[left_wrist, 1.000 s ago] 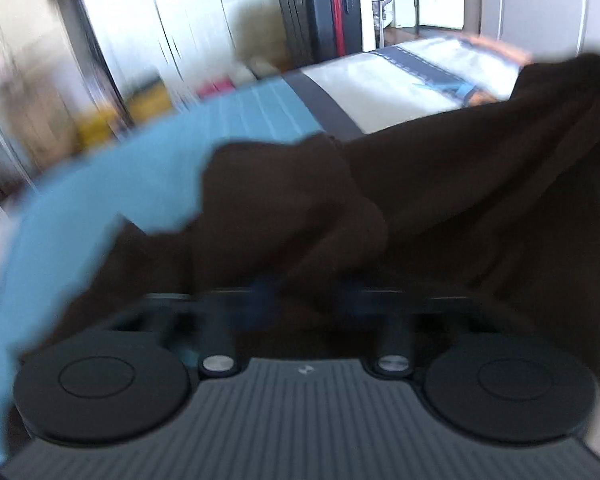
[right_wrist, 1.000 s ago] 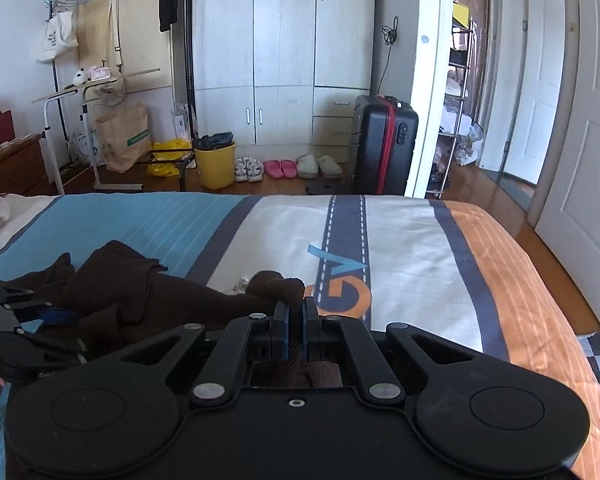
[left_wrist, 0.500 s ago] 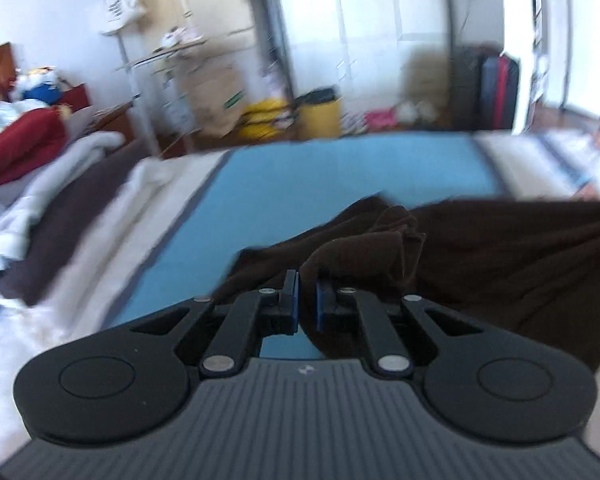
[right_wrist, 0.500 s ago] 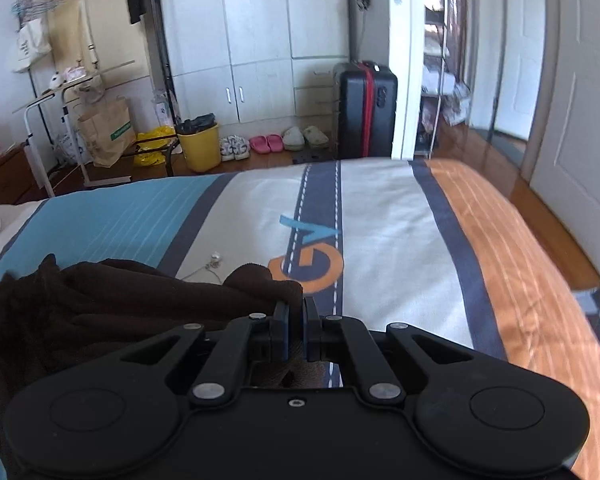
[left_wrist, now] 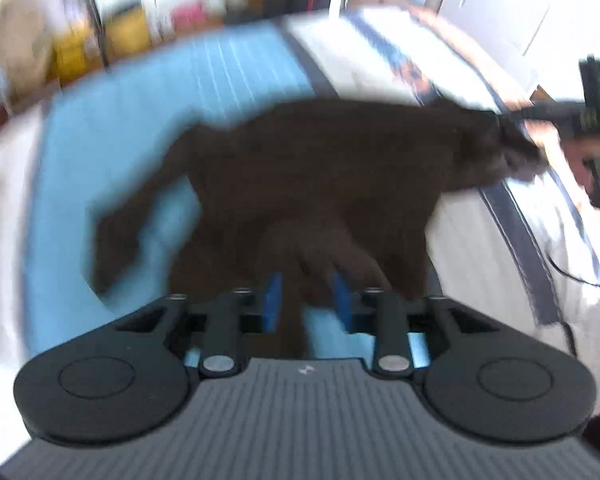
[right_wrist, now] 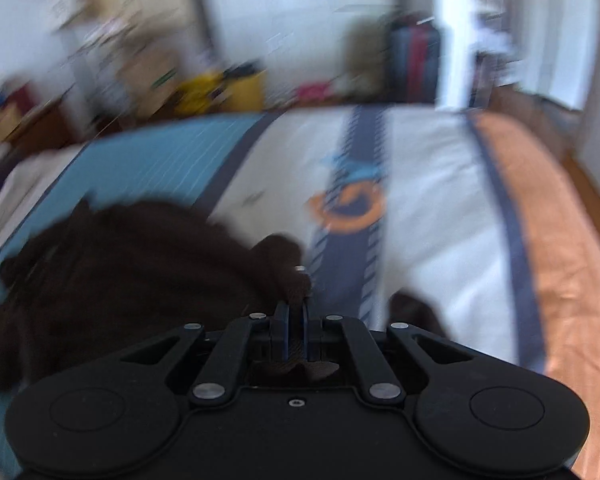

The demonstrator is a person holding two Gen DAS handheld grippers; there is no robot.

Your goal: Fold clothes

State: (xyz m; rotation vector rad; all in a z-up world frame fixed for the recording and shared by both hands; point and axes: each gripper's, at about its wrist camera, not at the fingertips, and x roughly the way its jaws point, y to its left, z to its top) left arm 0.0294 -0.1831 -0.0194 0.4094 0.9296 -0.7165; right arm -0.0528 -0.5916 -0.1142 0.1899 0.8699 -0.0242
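**Midway through a fold, one gripper lets go as the other holds fast**

Nearest the left wrist camera, the left gripper (left_wrist: 306, 300) is opening, its blue pads (left_wrist: 273, 300) parted with a fold of the brown garment (left_wrist: 320, 168) loose between them, pressed by neither. Close to the right wrist camera, the right gripper (right_wrist: 295, 334) is clamped tight on an edge of the same brown garment (right_wrist: 120, 272), cloth pinched between its pads. Beyond the grippers the garment lies spread across the striped bedspread (right_wrist: 428, 216), over its blue and white bands, with the orange band clear to the right. Farther off, blurred by motion, stand a yellow bin (right_wrist: 244, 90) and a dark suitcase (right_wrist: 414, 64) near white wardrobe doors (right_wrist: 300, 20).
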